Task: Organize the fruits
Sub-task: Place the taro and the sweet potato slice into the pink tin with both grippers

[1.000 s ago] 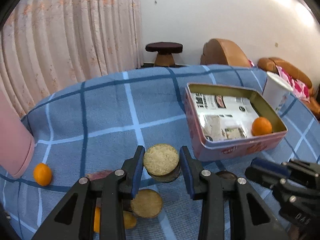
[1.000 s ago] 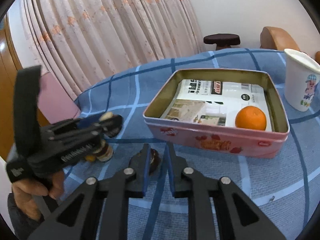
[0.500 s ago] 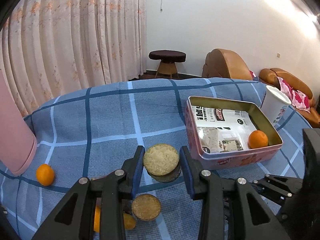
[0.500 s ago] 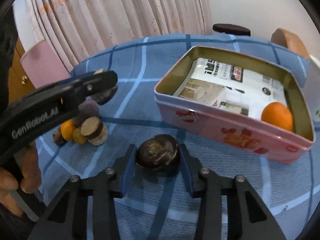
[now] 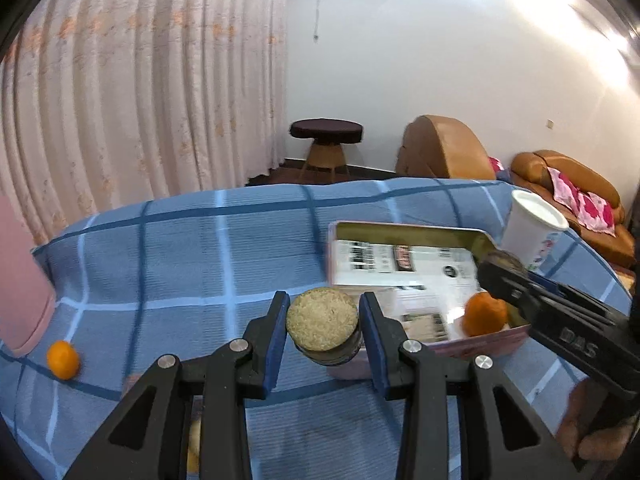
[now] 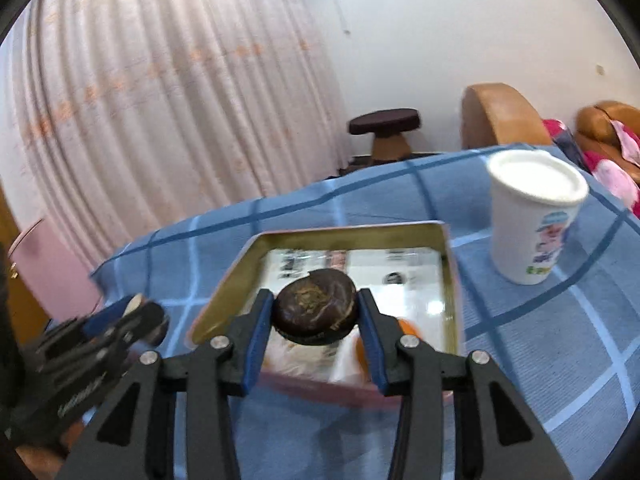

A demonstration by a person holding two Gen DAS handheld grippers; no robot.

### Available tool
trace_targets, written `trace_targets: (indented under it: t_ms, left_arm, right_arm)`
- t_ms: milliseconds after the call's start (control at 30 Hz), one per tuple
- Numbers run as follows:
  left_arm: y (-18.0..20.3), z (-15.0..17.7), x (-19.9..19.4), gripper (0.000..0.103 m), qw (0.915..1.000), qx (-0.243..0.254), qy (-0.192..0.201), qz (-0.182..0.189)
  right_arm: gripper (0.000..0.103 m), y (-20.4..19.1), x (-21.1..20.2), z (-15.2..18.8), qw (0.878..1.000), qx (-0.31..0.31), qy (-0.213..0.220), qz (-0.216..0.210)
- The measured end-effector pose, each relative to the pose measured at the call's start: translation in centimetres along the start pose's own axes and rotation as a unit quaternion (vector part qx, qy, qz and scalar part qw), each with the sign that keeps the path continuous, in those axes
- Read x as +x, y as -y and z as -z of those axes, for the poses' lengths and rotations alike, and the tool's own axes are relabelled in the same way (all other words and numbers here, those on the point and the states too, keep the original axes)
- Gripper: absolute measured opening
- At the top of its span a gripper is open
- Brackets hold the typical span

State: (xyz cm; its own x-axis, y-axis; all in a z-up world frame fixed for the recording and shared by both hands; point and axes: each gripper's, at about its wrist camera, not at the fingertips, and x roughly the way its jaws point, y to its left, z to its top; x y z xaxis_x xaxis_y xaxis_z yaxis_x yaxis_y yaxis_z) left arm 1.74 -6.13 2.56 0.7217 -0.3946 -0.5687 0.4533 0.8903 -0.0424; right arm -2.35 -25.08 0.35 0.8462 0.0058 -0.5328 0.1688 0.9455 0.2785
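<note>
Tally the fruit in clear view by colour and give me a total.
Orange: 2, the boxed orange in the tin and the loose orange on the cloth.
Dark brown: 2, the cut fruit gripped in the left tongs and the round fruit in the right tongs, whose jaws have just opened wider and now grip it.
Total: 4

A home living room: curtains (image 5: 140, 92), sofa (image 5: 568, 184), wooden stool (image 5: 326, 136).
</note>
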Motion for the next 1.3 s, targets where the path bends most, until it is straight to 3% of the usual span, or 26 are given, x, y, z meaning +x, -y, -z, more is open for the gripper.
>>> trace_targets:
  t_ms: [300,633,833,867,900,967,1000,1033,1300]
  left_arm:
    - [4.5,-0.9,3.3,0.038,0.9997,0.014,-0.020,0.001]
    - [5.5,-0.7,6.3,0.038,0.9988,0.006,-0.045,-0.018]
    - [5.5,-0.5,6.8,0.038,0.9982,0.005,-0.049,-0.036]
    - [5.5,-0.5,6.8,0.038,0.9981,0.005,-0.046,-0.041]
    - [5.6,-0.5,6.7,0.041,0.9979,0.009,-0.045,-0.045]
    - [6.0,-0.5,6.5,0.061,0.9973,0.021,-0.047,-0.053]
    - [6.2,-0.5,6.3,0.076,0.9971,0.023,-0.045,-0.057]
    - [6.3,-0.5,6.0,0.080,0.9972,0.024,-0.039,-0.059]
    - [5.9,-0.4,5.0,0.080,0.9967,0.029,-0.027,-0.071]
  right_arm:
    - [0.045,2.0,1.2,-0.5,0.999,0.011,-0.016,0.030]
    - [0.047,3.9,1.6,-0.7,0.998,0.059,-0.025,0.000]
    - [0.057,3.9,0.7,-0.8,0.998,0.063,-0.005,-0.002]
    - [0.063,4.0,0.5,-0.8,0.998,0.069,0.001,-0.003]
    - [0.066,4.2,0.3,-0.8,0.997,0.074,0.006,-0.002]
    - [0.074,4.5,0.0,-0.8,0.996,0.084,0.016,-0.001]
    - [0.074,4.6,-0.1,-0.8,0.996,0.085,0.018,0.000]
    - [0.074,4.6,-0.1,-0.8,0.996,0.086,0.020,0.003]
    - [0.075,4.5,-0.2,-0.7,0.996,0.086,0.028,0.005]
